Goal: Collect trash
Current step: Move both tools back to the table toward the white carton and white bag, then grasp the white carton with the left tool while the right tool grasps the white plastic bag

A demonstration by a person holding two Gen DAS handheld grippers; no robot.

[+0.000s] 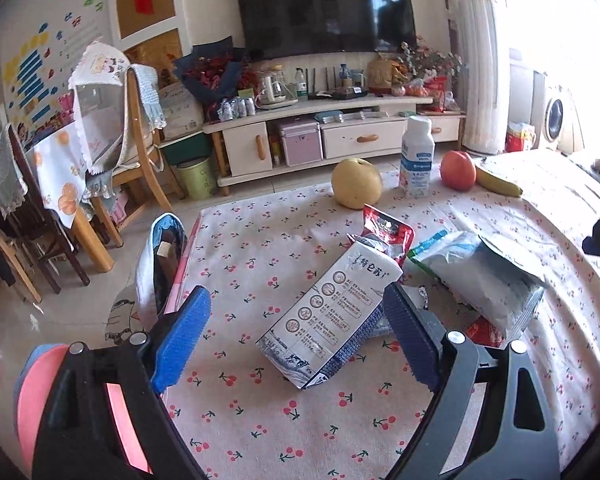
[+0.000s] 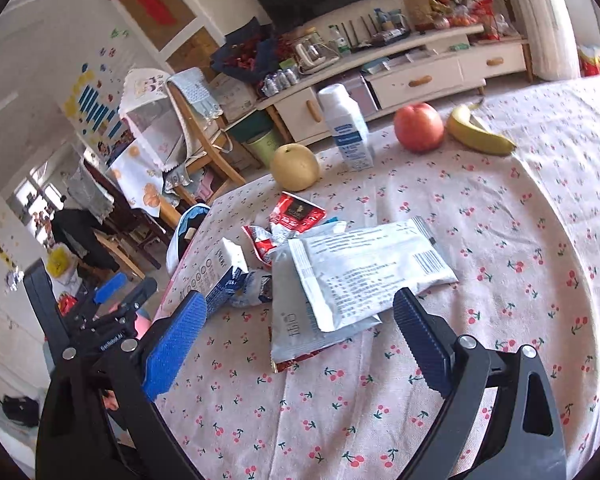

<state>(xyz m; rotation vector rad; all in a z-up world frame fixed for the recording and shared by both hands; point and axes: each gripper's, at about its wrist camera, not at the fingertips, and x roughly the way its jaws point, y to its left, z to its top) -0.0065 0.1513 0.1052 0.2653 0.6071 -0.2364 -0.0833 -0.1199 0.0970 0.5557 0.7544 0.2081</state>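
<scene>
We hold both tools over a table (image 1: 260, 432) covered in a cherry-print cloth. Our left gripper (image 1: 296, 340) stands wide, nothing between its blue pads, and the empty milk carton (image 1: 328, 316) lies on its side just ahead of it, partly framed by the two fingers but not touched. Behind the carton sits a crumpled red wrapper (image 1: 388, 232), and to its right a pile of white and grey pouches (image 1: 484, 280). Our right gripper (image 2: 300, 344) is also spread wide and holds nothing; it hangs above the near edge of the same white pouches (image 2: 364, 272), with the red wrapper (image 2: 296, 216) beyond them and the carton (image 2: 228, 276) at their left. Along the far side of the table stand a yellow pear (image 1: 356, 182), an upright white bottle (image 1: 417, 156), a red apple (image 1: 458, 170) and a banana (image 1: 498, 184), well apart from the trash. A bag (image 1: 162, 256) hangs at the table's left edge.
</scene>
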